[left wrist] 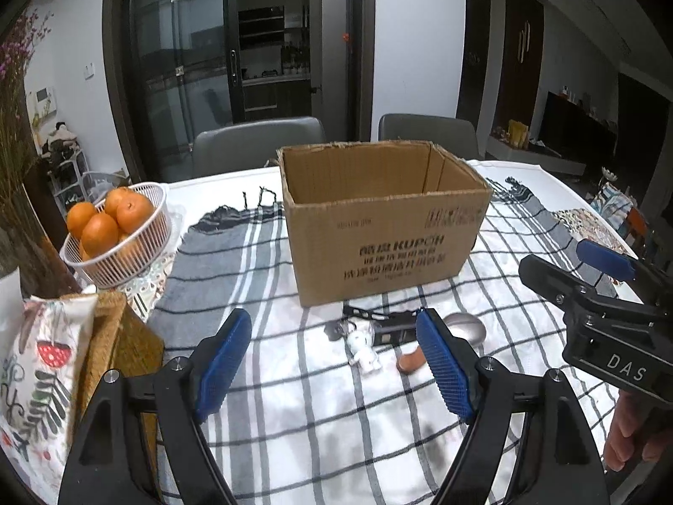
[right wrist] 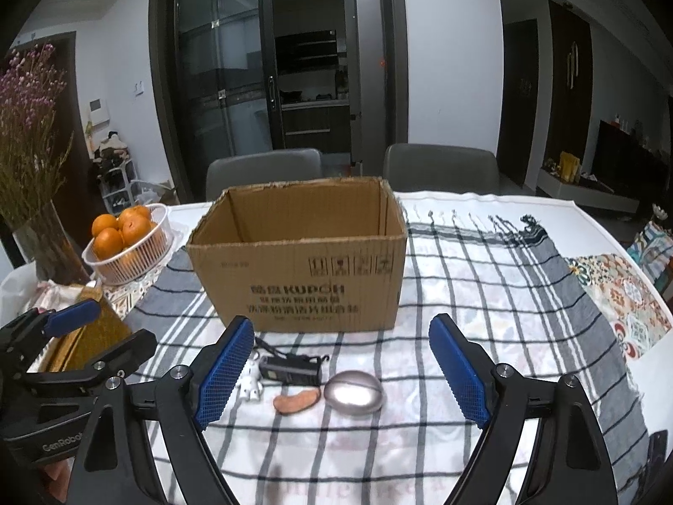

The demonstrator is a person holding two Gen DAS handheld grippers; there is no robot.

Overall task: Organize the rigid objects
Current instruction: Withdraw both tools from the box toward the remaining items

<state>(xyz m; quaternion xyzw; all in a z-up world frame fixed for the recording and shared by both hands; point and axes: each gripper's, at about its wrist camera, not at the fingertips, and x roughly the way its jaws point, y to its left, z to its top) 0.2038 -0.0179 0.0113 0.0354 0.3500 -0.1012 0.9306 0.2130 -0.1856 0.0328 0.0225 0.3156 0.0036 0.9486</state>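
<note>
Nothing appears sorted yet: the open brown cardboard box [right wrist: 296, 269] stands on the counter's grey-and-white checked cloth [right wrist: 483, 294], and what shows of its inside looks empty, though its floor is hidden. All 4 small things lie together on the cloth just in front of it: a smooth silver oval metal piece [right wrist: 354, 391], a small brown wooden piece [right wrist: 296, 402] touching or nearly touching it, a flat black rectangular device with a cord [right wrist: 290, 370], and a little white figurine [right wrist: 251, 383]. The left gripper [left wrist: 336, 364] and the right gripper [right wrist: 340, 372] both hang above this cluster, jaws apart and holding nothing. To the left, a white wire basket of oranges [right wrist: 126, 261] sits well clear. Judging by this, every pick and placement is still to come, probably into the box.
</note>
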